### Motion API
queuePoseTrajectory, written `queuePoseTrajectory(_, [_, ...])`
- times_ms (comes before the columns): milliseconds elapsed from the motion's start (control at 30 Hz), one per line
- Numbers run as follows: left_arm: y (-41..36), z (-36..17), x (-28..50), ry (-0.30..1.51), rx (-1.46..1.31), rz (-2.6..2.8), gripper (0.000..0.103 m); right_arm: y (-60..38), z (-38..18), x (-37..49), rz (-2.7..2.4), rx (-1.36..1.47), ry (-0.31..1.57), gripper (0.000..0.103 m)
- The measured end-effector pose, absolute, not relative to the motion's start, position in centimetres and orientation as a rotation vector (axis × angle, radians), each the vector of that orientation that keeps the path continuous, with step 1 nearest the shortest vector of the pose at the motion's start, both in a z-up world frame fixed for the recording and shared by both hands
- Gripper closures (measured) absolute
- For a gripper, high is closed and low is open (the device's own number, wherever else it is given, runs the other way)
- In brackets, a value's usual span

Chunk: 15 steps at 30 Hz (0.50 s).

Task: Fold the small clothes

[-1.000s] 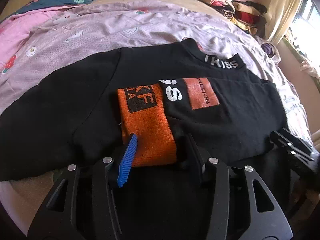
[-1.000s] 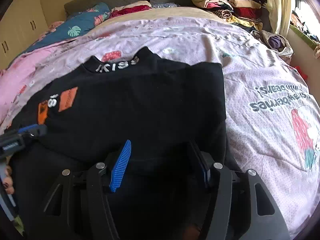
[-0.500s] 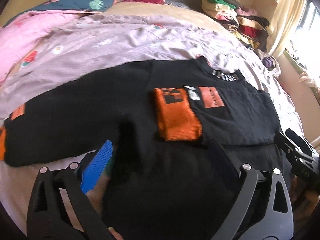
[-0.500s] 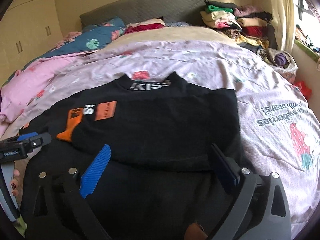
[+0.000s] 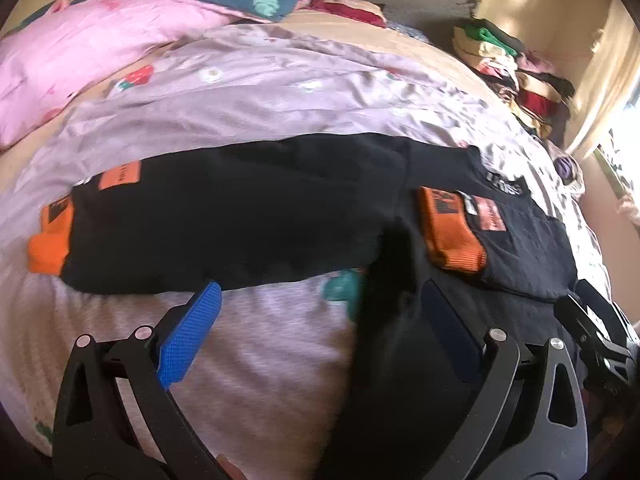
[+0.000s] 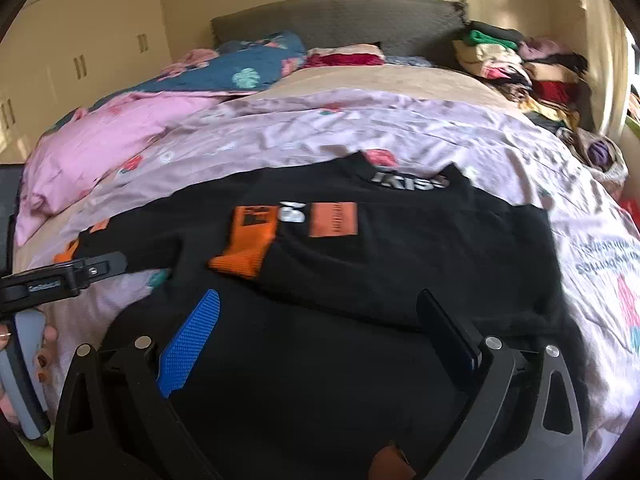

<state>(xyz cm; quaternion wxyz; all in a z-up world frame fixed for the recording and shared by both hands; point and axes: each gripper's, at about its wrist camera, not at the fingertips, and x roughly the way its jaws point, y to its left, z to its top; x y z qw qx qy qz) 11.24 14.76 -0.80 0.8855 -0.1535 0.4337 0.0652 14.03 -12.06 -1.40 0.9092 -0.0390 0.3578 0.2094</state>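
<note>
So the black sweatshirt (image 6: 400,264) is laid flat on the lilac bedspread (image 6: 360,132), collar pointing to about 12 o'clock in the right wrist view. One sleeve has already been folded in across the chest, which is why its orange cuff (image 6: 248,246) sits at roughly 10 o'clock from the middle of the garment, right beside the orange patch. The other sleeve (image 5: 224,220) is stretched straight out to 9 o'clock in the left wrist view, its cuff resting on the bedspread, so it looks like that one hasn't been dealt with yet.

The left gripper (image 5: 320,332) is spread wide with nothing pinched; only bedspread and the sweatshirt's edge are seen between the jaws. The right gripper (image 6: 320,332) is spread just as wide over the hem area, nothing clamped either. Both are held above the near edge of the cloth, not gripping it, probably because a fold was finished and a new grab point is being lined up.

A stack of folded clothes (image 6: 516,64) is parked at 1 o'clock by the headboard, presumably where finished pieces get put. Best guess: the outstretched sleeve gets picked next.
</note>
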Motion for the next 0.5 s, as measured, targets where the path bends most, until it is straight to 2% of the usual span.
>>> queuePoseTrajectory(500, [20.8, -1.6, 8.7, 0.884, -0.434, 0.266, 0.010, -4.3, -0.4, 11.9, 0.545, -0.208, 0.720, 0.004])
